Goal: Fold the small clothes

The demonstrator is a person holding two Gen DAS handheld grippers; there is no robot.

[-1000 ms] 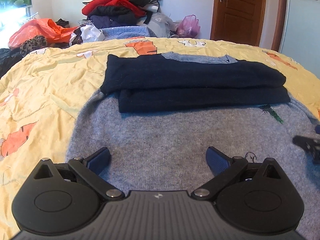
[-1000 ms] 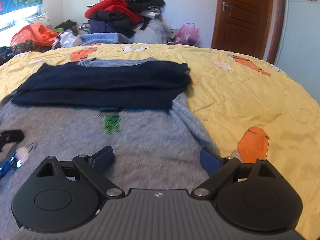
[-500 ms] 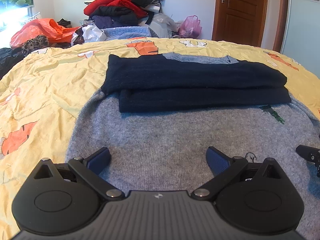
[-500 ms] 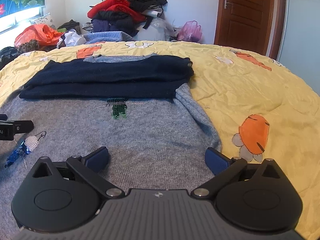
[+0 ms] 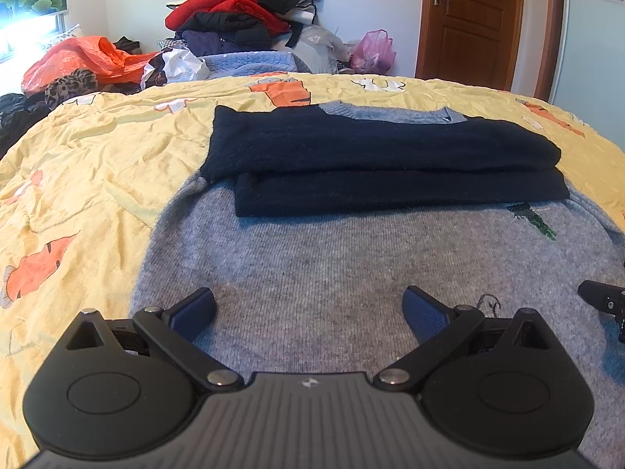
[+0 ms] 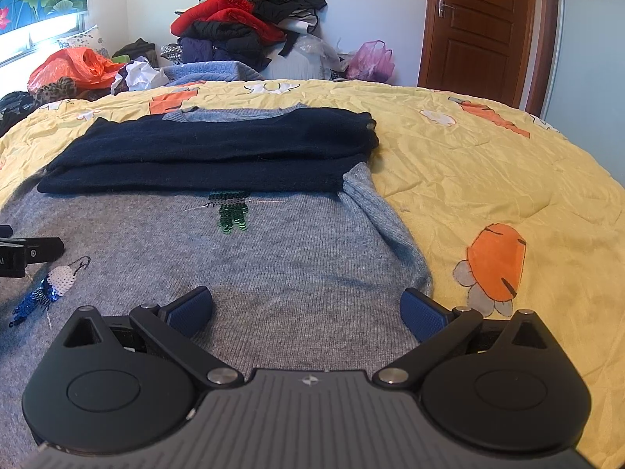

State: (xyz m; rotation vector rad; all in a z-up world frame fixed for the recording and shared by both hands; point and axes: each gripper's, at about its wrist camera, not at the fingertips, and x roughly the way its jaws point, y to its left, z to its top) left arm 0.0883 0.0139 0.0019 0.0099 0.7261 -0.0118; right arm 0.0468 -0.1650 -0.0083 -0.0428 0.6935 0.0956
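Your grey sweater lies flat on the bed, its two dark sleeves already crossed over the chest in a neat band, one stacked on the other. That arrangement makes sense: with the sleeves tucked in, the body is a plain rectangle, and the near hem is likely what you will lift and carry toward the collar at the far end. On the right side a fold of the grey knit is bunched along the edge, so it may need smoothing before the fold.

Your left tongs hang just over the lower part of the sweater, spread wide, with nothing between the pads; whether they brush the knit you cannot tell from here. Your right tongs have just been opening and now stand released at their widest, also empty, above the sweater's right lower corner, with the bedspread's orange print just beside them. Neither pair grips any cloth yet.
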